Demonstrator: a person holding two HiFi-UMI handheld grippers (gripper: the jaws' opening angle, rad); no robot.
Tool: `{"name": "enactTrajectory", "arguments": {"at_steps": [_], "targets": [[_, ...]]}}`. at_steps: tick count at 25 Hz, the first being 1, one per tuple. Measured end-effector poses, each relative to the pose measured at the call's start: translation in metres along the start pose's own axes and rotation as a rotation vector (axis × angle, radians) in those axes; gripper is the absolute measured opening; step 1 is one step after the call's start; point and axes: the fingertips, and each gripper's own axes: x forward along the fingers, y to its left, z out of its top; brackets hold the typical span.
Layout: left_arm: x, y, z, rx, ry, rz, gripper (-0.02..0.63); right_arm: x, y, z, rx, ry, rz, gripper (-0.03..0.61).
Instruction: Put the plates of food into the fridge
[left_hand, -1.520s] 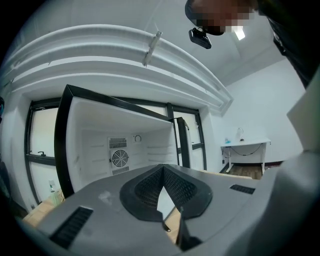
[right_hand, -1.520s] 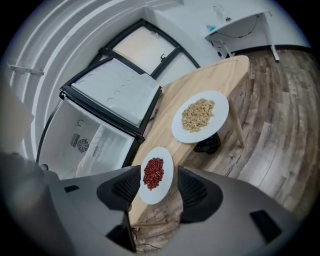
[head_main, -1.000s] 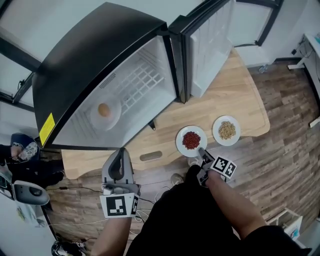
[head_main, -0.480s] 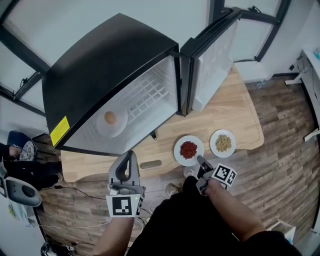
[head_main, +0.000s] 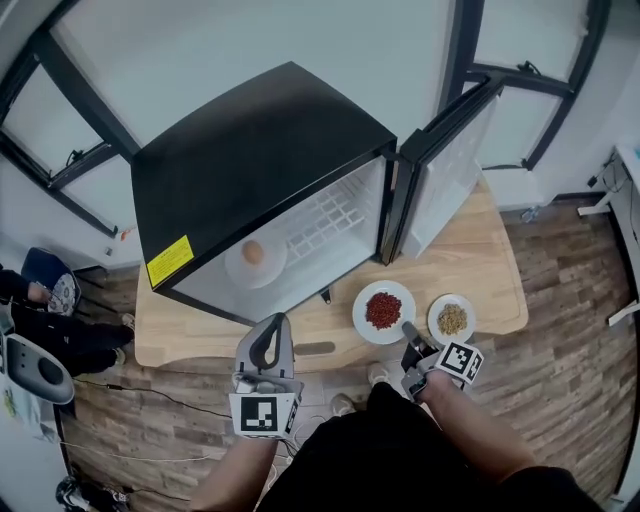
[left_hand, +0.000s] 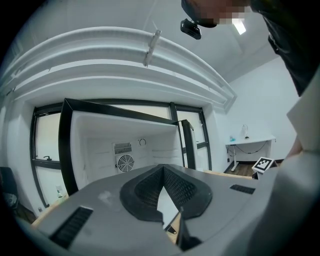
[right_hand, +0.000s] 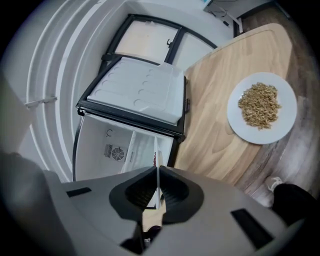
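A white plate of red food (head_main: 384, 311) is near the wooden table's (head_main: 480, 260) front edge, and my right gripper (head_main: 408, 328) is shut on its near rim. In the right gripper view the rim (right_hand: 157, 165) shows edge-on between the closed jaws of the right gripper (right_hand: 157, 172), held above the tabletop. A second plate, of tan grain (head_main: 452, 319) (right_hand: 261, 107), lies on the table to the right. The black fridge (head_main: 270, 150) stands open with a plate of orange-brown food (head_main: 255, 258) inside. My left gripper (head_main: 268, 345) (left_hand: 162, 170) hangs shut and empty before the fridge.
The fridge door (head_main: 450, 170) stands swung out to the right over the table. The fridge's white inside, with a fan grille (left_hand: 125, 162), faces the left gripper. A white desk (left_hand: 250, 145) stands far right. Shoes (head_main: 380, 375) and cables lie on the wood floor below.
My right gripper has come up with the red-food plate in its jaws. The head view has tilted up, showing more wall. The left gripper has hardly moved.
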Motion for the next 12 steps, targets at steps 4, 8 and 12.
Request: {"name": "enactTrajectory", "arguments": {"at_steps": [4, 8, 12], "targets": [[-0.001, 0.004, 0.012, -0.001, -0.028, 0.020, 0.005, 0.006, 0.025, 0.007, -0.013, 0.014, 0.026, 0.035], [-0.004, 0.012, 0.021, -0.015, -0.053, 0.050, 0.005, 0.016, 0.052, 0.015, -0.021, 0.018, 0.090, 0.035], [-0.003, 0.020, 0.032, -0.025, -0.077, 0.078, 0.005, 0.025, 0.072, 0.023, -0.039, 0.027, 0.111, 0.035]]}}
